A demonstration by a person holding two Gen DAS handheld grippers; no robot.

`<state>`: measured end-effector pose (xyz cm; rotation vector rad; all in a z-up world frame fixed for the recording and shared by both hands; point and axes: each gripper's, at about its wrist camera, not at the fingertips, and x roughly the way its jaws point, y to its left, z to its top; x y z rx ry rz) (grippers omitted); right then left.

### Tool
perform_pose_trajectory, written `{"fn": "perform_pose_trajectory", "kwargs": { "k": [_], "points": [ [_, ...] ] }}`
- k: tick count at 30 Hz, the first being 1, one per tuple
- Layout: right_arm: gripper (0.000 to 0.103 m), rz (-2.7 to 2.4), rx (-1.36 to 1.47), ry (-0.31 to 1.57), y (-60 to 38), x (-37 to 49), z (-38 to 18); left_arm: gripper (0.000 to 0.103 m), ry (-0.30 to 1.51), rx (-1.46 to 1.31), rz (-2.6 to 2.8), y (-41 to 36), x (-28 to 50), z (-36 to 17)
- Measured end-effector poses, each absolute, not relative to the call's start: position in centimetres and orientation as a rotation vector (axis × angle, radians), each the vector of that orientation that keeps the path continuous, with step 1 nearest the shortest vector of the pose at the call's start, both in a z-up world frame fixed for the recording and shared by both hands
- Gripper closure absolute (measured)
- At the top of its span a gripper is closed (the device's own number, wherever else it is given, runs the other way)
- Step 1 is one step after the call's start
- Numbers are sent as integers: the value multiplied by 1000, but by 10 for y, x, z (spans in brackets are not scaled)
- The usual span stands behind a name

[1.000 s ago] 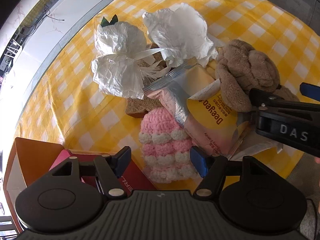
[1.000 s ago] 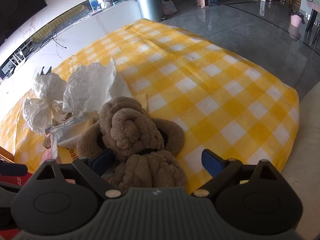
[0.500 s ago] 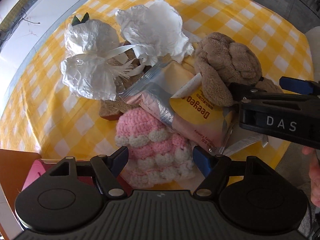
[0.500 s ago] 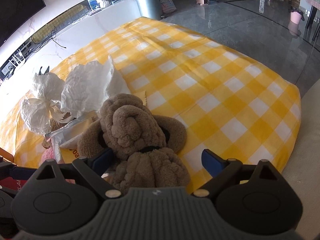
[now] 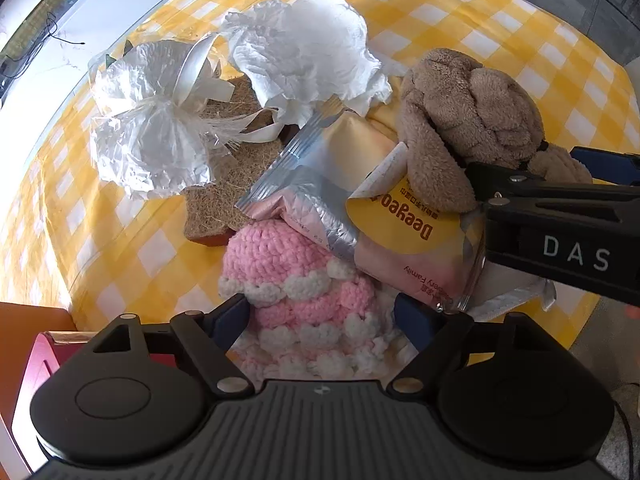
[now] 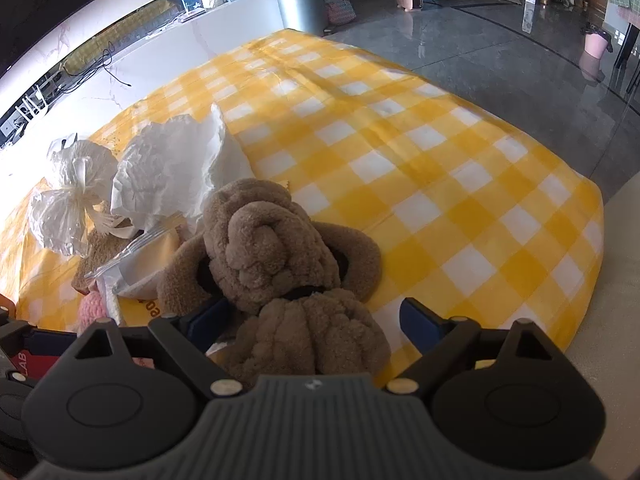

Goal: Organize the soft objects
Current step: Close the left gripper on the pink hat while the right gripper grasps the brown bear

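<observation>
The left tongs [image 5: 320,316] point steeply down over the pink-and-white crocheted hat [image 5: 304,292], which lies at the near edge of the yellow checked surface [image 6: 420,168]. A second ago their blue pads stood narrower and a little short of the hat; now they are spread wide to either side of it and are opening further, the wool between them but not yet pressed. The right tongs [image 6: 308,316] have hardly shifted: they straddle the brown plush toy [image 6: 280,248], and their jaws, wide a moment ago, are now closing in, though the right pad is clear of the fur and the left one is partly hidden by it, so there is no grip so far. The rest of the pile is as it was: a snack packet [image 5: 380,220] leans on the hat and against the toy, with crumpled white paper [image 5: 308,52], a tied plastic bag [image 5: 152,120] and a brown fibre mat [image 5: 228,184] behind. Both hands seem to be lining up a pick at once, so sorting has barely begun. The packet resting on the hat may slide when the hat is lifted.
</observation>
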<state>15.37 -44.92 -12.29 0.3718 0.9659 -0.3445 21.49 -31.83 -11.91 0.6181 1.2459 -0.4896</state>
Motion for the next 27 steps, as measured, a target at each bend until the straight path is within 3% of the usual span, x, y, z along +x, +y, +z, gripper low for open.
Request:
{"fn": "perform_pose_trajectory", "kwargs": {
  "k": [1, 2, 3, 4, 6, 12, 18, 27],
  "points": [
    [29, -329, 372, 964, -449, 154, -123, 6, 1246, 608, -479, -317, 215, -119],
    [33, -321, 375, 961, -449, 154, -122, 11, 1245, 604, -470, -317, 216, -120],
    [34, -323, 369, 955, -449, 152, -121, 25, 1241, 600, -463, -313, 216, -120],
    [37, -321, 357, 948, -447, 151, -120, 30, 1236, 616, -449, -312, 217, -120],
    [38, -317, 331, 945, -444, 151, -120, 41, 1243, 678, -438, -313, 219, -123],
    [42, -312, 318, 937, -444, 150, -119, 56, 1200, 778, -388, -334, 201, -130],
    [51, -311, 371, 907, -450, 143, -114, 67, 1122, 716, -340, -332, 179, -112],
    [52, -355, 438, 741, -459, 104, -80, 69, 1011, 506, -424, -286, 147, -61]
  ]
}}
